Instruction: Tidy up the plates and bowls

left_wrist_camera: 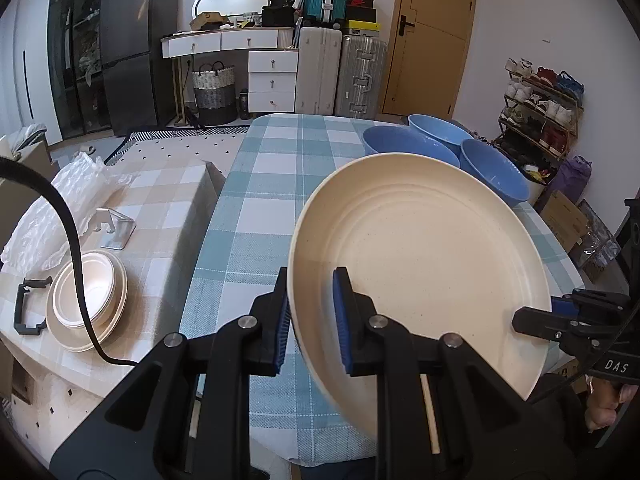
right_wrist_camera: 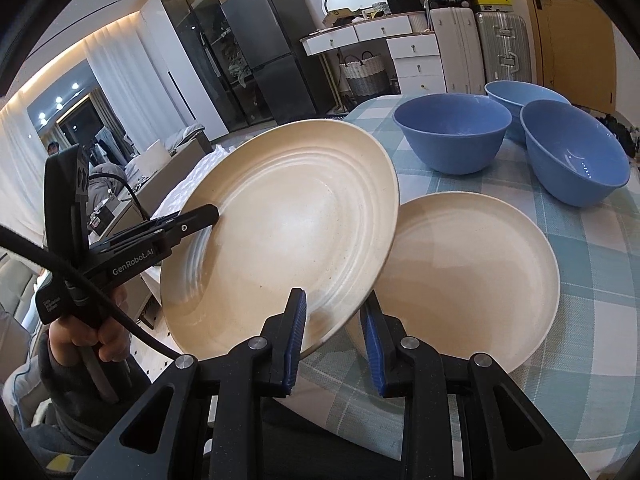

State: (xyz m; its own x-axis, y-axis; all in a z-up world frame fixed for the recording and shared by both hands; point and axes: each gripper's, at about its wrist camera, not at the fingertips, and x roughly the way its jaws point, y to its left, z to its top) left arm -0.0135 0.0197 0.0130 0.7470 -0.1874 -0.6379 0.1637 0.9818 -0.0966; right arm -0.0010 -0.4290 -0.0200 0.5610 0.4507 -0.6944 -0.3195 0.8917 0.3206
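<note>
The table (right_wrist_camera: pixel 592 264), covered in a blue-and-white checked cloth, carries three blue bowls (right_wrist_camera: pixel 454 136) grouped at its far side, close together. A second cream plate (right_wrist_camera: pixel 472 276) lies flat on the cloth near me. Above it I hold the lifted cream plate (right_wrist_camera: pixel 280 232), tilted, its lower edge overlapping the flat plate in the right wrist view. My left gripper (left_wrist_camera: pixel 310 320) is clamped on the plate's left rim, one pad inside and one outside. My right gripper (right_wrist_camera: pixel 334 340) is clamped on the opposite rim, with one pad above and one beneath the edge.
</note>
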